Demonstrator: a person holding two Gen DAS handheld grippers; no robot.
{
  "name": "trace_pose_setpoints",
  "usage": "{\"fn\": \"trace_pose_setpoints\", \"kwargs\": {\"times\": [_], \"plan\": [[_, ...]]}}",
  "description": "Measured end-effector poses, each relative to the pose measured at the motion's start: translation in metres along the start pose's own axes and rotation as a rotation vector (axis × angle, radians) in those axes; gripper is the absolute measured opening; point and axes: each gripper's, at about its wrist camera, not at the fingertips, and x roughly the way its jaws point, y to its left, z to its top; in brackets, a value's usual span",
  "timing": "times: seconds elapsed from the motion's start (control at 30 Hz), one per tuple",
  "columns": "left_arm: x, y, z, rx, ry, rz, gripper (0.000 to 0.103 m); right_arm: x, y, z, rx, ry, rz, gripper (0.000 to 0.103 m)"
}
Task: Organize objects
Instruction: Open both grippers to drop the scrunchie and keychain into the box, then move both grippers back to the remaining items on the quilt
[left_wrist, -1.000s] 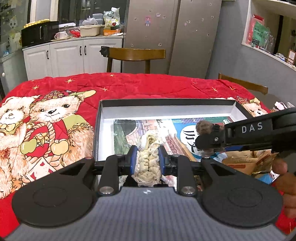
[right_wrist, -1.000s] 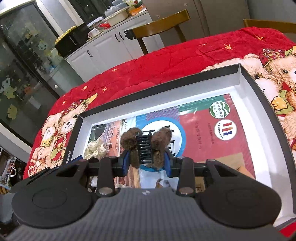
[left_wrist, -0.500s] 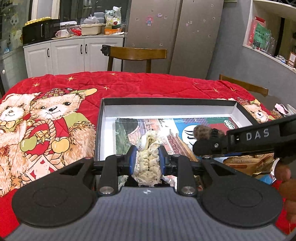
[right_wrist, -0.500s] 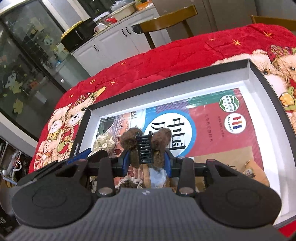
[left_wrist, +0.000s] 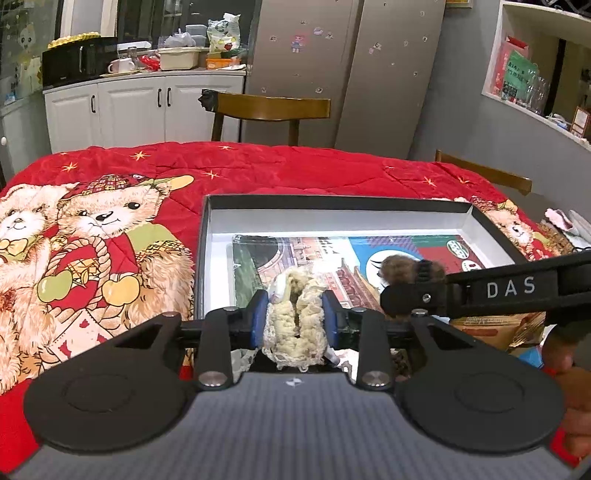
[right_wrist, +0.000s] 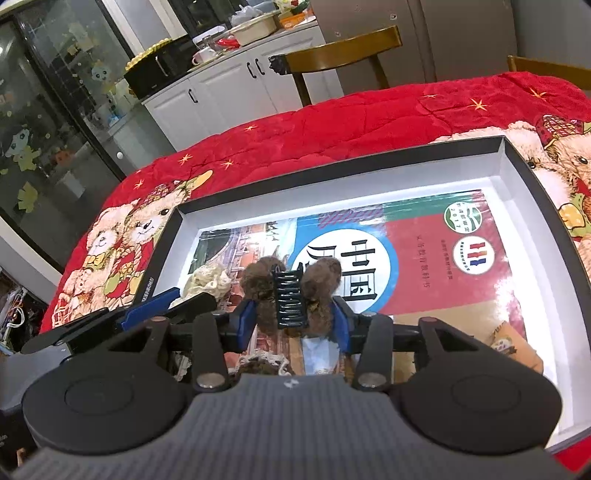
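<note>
Change: since a second ago we have drawn both grippers back toward the box's near edge, so more of the book cover shows ahead of them; each still grips its clip
Blanket: our red teddy-bear blanket (left_wrist: 122, 229) covers the whole table; the box sits on it
Box: the shallow black-rimmed box (right_wrist: 524, 192) has white inner walls and lies open; both grippers hang over its near half
Book: a colourful book (right_wrist: 424, 266) lies flat on the box floor, filling most of it; a white circle with large black characters shows on the cover
Right gripper: our right gripper (right_wrist: 291, 314) is clenched on the brown fuzzy hair clip (right_wrist: 290, 291), black teeth facing up, held above the book; from the left view it crosses in from the right side (left_wrist: 402, 295)
Left gripper: our left gripper (left_wrist: 295, 321) is clenched on the cream fuzzy hair clip (left_wrist: 295, 314), held over the box's near left part; beside the right gripper (right_wrist: 162, 310)
Chair: a wooden chair (left_wrist: 269, 110) stands beyond the table's far edge
</note>
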Motion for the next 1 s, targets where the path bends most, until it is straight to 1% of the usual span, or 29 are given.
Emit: {"fn": "trace_pose_setpoints", "kwargs": {"times": [0.03,0.07,0.1,0.13,0.17,0.2,0.23,0.33,0.37,0.47,0.57,0.63,0.7,0.8,0.83,0.9,0.93,1.0], "plan": [[-0.001,0.001,0.001,0.001,0.004,-0.008,0.037,-0.002,-0.001,0.001,0.008,0.002,0.014,0.05],[-0.004,0.002,0.004,-0.001,0.006,-0.018,0.038,-0.005,-0.001,0.002,0.015,0.0,0.028,0.052],[-0.008,0.004,0.007,-0.004,0.002,-0.032,0.039,-0.01,0.0,0.004,0.02,-0.005,0.037,0.057],[-0.013,0.006,0.009,-0.009,-0.005,-0.044,0.041,-0.015,0.001,0.005,0.021,-0.017,0.045,0.059],[-0.021,0.007,0.012,-0.015,-0.019,-0.059,0.047,-0.022,0.003,0.006,0.017,-0.032,0.055,0.065],[-0.027,0.008,0.015,-0.017,-0.031,-0.068,0.056,-0.028,0.005,0.008,0.014,-0.044,0.07,0.068],[-0.035,0.009,0.019,-0.015,-0.047,-0.071,0.059,-0.035,0.007,0.009,0.013,-0.056,0.087,0.068],[-0.064,0.009,0.025,-0.003,-0.105,-0.044,0.066,-0.062,0.016,0.012,0.0,-0.104,0.137,0.072],[-0.075,0.008,0.027,0.006,-0.12,-0.035,0.069,-0.072,0.02,0.012,-0.006,-0.128,0.15,0.075],[-0.112,0.007,0.03,0.034,-0.18,-0.022,0.072,-0.101,0.029,0.006,-0.017,-0.193,0.207,0.08],[-0.157,0.008,0.028,0.057,-0.261,-0.002,0.076,-0.125,0.038,-0.003,-0.023,-0.229,0.241,0.081],[-0.188,0.01,0.026,0.06,-0.313,0.006,0.079,-0.14,0.044,-0.01,-0.03,-0.267,0.237,0.081],[-0.216,0.01,0.023,0.076,-0.353,0.008,0.08,-0.156,0.052,-0.02,-0.043,-0.332,0.229,0.081],[-0.247,0.004,0.011,0.105,-0.403,0.022,0.082,-0.18,0.058,-0.04,-0.067,-0.433,0.198,0.081],[-0.254,0.001,0.006,0.109,-0.415,0.022,0.082,-0.186,0.059,-0.048,-0.076,-0.457,0.182,0.081],[-0.266,-0.006,-0.007,0.091,-0.412,0.035,0.082,-0.196,0.06,-0.064,-0.103,-0.489,0.154,0.081],[-0.27,-0.008,-0.014,0.078,-0.417,0.029,0.082,-0.199,0.06,-0.073,-0.115,-0.5,0.144,0.081],[-0.274,-0.011,-0.031,0.056,-0.42,-0.013,0.082,-0.205,0.057,-0.093,-0.13,-0.522,0.12,0.081]]}}
